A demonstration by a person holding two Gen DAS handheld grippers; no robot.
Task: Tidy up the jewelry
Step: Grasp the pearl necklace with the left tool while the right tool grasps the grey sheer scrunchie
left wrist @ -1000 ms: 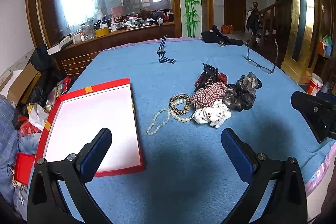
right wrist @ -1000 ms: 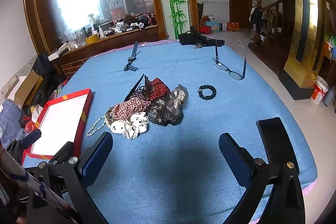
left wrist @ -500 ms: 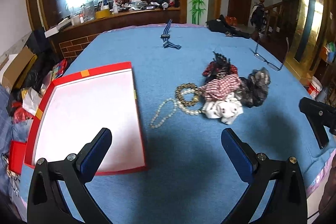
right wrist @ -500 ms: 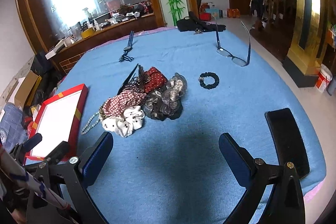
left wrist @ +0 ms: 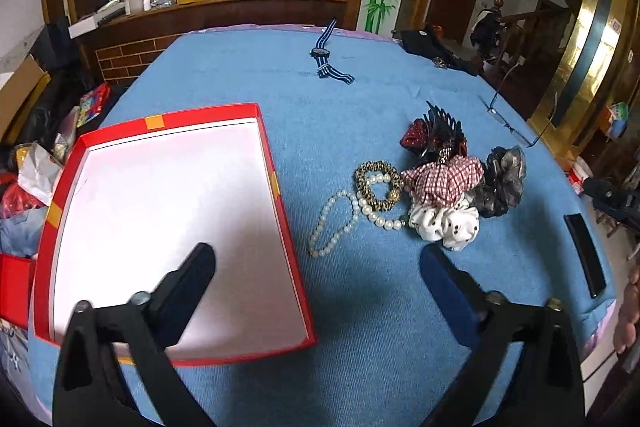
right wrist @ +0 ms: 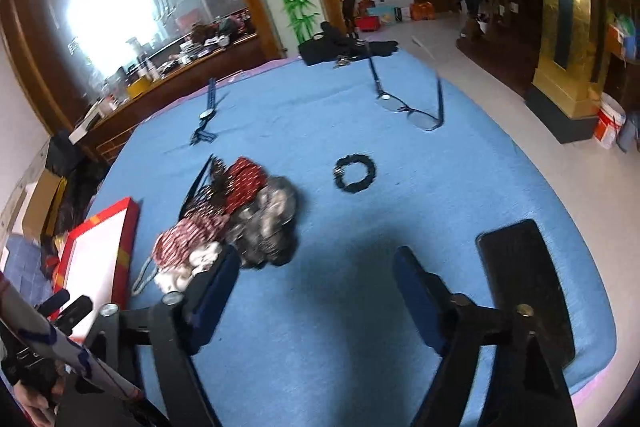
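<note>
The left tool (left wrist: 316, 271), released and empty, is hovering nearest the pearl necklace (left wrist: 340, 219), lying centre frame just right of the red box (left wrist: 276, 183); the right tool (right wrist: 316, 271) is also gaping.

Pearl strand (left wrist: 344, 217), leopard bracelet (left wrist: 378, 185) beside scrunchie heap (left wrist: 444, 195); red tray (left wrist: 168, 227) empty, left.

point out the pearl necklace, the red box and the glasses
pearl necklace (left wrist: 335, 223), left wrist view, on its left loop of beads
red box (left wrist: 276, 183), left wrist view, on its right wall
glasses (right wrist: 416, 115), right wrist view, on the lenses
</note>
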